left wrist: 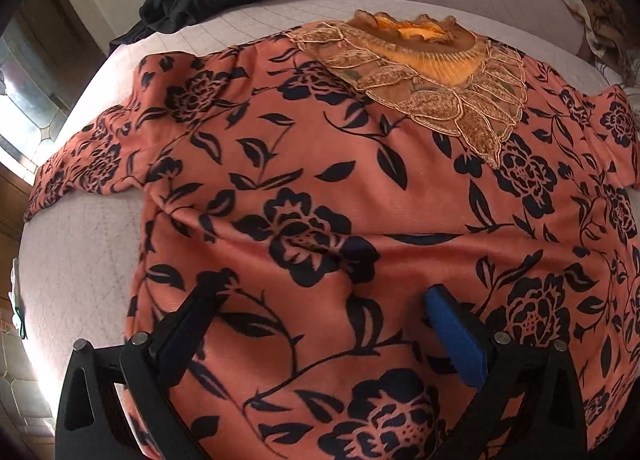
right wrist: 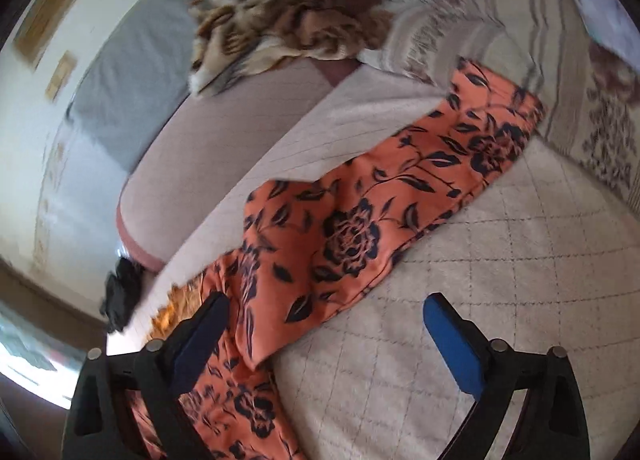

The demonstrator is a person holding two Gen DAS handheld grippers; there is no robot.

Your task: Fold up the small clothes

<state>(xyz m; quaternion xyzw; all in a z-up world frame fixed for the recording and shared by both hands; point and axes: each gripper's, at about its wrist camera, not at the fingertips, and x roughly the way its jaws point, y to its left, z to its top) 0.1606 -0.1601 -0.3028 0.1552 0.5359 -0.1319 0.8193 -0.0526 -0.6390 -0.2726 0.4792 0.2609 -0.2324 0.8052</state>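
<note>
- An orange floral blouse lies spread flat on the quilted bed, both sleeves out, lace collar at the far end; no fold is made yet.
- The left gripper hovers over the near hem, fingers wide apart, holding nothing.
- The right gripper hangs beside the right sleeve, fingers spread, empty.

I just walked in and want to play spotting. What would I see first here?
First, the big orange top with black flowers, spread flat across the pale bedspread. Next, its golden lace collar at the far end. Then a tiger-striped blanket heaped beyond the sleeve, by the right gripper, jaws open.
</note>
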